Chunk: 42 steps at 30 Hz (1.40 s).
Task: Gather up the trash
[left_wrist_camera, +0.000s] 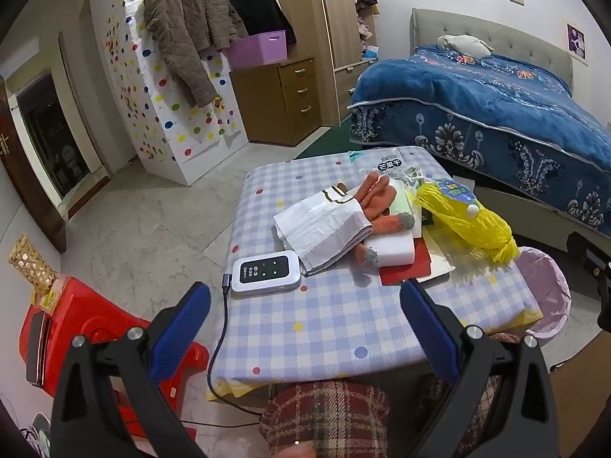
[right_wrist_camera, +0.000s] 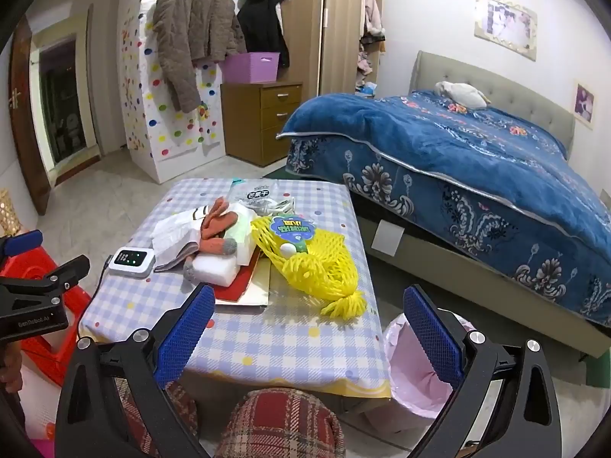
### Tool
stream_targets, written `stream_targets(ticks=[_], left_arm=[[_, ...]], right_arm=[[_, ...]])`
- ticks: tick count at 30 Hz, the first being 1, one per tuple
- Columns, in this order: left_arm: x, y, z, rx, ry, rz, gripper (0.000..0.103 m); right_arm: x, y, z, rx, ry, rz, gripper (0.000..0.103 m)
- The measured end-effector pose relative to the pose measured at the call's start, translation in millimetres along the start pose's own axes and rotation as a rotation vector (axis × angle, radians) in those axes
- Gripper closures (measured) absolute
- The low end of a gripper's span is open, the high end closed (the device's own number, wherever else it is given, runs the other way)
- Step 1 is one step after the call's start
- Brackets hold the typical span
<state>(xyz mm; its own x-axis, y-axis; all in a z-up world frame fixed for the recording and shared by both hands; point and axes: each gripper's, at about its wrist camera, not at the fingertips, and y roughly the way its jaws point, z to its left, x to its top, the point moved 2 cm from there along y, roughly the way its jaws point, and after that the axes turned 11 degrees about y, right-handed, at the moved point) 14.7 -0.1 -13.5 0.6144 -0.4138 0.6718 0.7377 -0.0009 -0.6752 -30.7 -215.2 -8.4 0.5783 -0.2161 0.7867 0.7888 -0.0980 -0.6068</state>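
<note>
A small table [left_wrist_camera: 336,324] [right_wrist_camera: 275,339] with a blue checked cloth carries a heap of things: a yellow foam fruit net [left_wrist_camera: 469,221] [right_wrist_camera: 317,267], a white plastic bag [left_wrist_camera: 320,225] [right_wrist_camera: 172,233], orange gloves [left_wrist_camera: 378,198] [right_wrist_camera: 217,225], a white foam block [left_wrist_camera: 393,250] [right_wrist_camera: 215,267], a clear snack wrapper [left_wrist_camera: 389,166] [right_wrist_camera: 259,194] and red card [left_wrist_camera: 404,271] [right_wrist_camera: 238,286]. A bin with a pink liner [right_wrist_camera: 412,370] [left_wrist_camera: 546,290] stands at the table's right. My left gripper [left_wrist_camera: 305,305] hovers open over the near edge. My right gripper [right_wrist_camera: 309,309] is open too, nothing between its fingers.
A white device [left_wrist_camera: 265,271] [right_wrist_camera: 131,261] with a cable lies at the table's left. A red plastic stool [left_wrist_camera: 95,339] stands on the floor to the left. A bed with a blue blanket [right_wrist_camera: 477,175] fills the right. A person's plaid-clad knees [right_wrist_camera: 282,423] sit under the near edge.
</note>
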Motion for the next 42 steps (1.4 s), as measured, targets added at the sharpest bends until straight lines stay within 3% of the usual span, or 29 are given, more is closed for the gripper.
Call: stream_targets(ticks=[42], left_arm=[[-3.1, -0.2, 11.8, 0.012, -0.003, 0.002, 0.006]], right_arm=[[-3.9, 2.0, 1.1, 0.000, -0.001, 0.001, 0.005]])
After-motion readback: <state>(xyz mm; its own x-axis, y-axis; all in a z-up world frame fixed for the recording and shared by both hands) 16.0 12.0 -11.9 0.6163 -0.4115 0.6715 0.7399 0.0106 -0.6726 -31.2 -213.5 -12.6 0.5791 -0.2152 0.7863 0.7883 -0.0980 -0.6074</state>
